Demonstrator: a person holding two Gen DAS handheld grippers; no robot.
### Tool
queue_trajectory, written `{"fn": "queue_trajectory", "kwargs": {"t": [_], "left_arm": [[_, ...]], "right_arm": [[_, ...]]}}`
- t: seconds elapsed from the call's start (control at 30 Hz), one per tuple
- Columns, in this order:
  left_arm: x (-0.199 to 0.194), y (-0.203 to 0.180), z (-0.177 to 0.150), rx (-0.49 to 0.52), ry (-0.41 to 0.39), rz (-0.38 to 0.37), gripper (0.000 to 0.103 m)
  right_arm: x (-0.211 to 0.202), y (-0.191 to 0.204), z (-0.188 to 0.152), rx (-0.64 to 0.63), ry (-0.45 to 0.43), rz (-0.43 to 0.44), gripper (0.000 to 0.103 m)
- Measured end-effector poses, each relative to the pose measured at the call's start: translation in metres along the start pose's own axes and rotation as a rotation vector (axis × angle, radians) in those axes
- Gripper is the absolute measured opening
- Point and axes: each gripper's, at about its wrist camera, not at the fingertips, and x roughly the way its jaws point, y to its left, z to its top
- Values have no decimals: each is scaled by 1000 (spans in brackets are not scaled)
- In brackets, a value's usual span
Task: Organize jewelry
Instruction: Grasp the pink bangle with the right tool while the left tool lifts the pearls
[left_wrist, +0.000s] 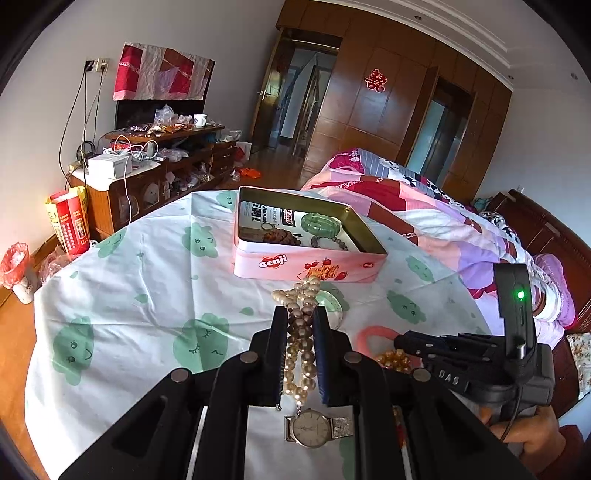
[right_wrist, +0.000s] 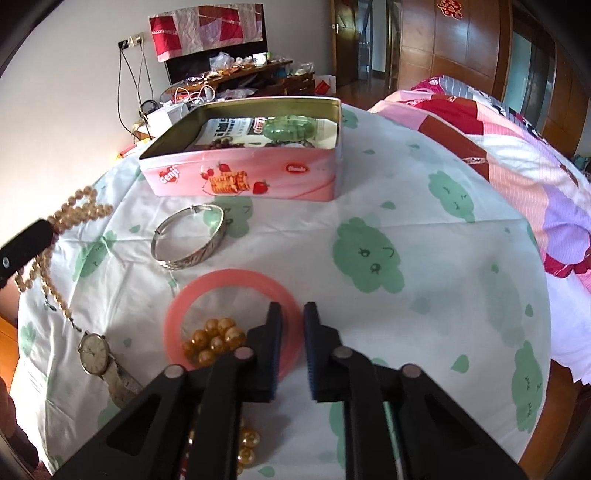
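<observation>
The left gripper (left_wrist: 301, 314) is seen clamped on the pearl necklace (left_wrist: 300, 343), the doubled strands pinched between its jaws. The necklace's long axis is carried along the line of the fingers: its looped end sticks out past the tips toward the pink tin (left_wrist: 295, 262), and its other end trails back to the wristwatch (left_wrist: 314, 428) lying flat on the cloth. The right gripper (right_wrist: 293, 310), gripped by a hand (left_wrist: 524, 428), is angled down, its jaws drawn in on the rim of the pink bangle (right_wrist: 221, 277), whose band fills the narrow gap. The bangle is laid flat, with amber beads (right_wrist: 214, 339) gathered inside its ring. Just beyond, a silver bangle (right_wrist: 199, 256) is set down near the tin, in which a green bracelet (right_wrist: 291, 127) and dark beads are kept. Everything is spread on a white tablecloth (right_wrist: 406, 206) printed with green shapes. Beyond it, a patchwork quilt (left_wrist: 424, 210) is laid over a bed, a cluttered wooden cabinet (left_wrist: 166, 170) is stood by the wall, and brown wardrobes (left_wrist: 369, 110) are ranged behind.
</observation>
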Motion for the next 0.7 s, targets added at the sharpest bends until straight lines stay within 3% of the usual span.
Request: {"fn": "queue_trajectory", "kwargs": {"t": [0.1,0.43,0.7], "left_arm": [[-1,1,0,-7,-1,1,13],[3,9,0,-36,-9,-5,13],[6,8,0,-39,-5,-9,13]], "right_arm": [[-4,-5,1,35,-13,23,14],[-41,-16,14,143,-176,110,13],[-51,-13,18,151,-237,133,13]]}}
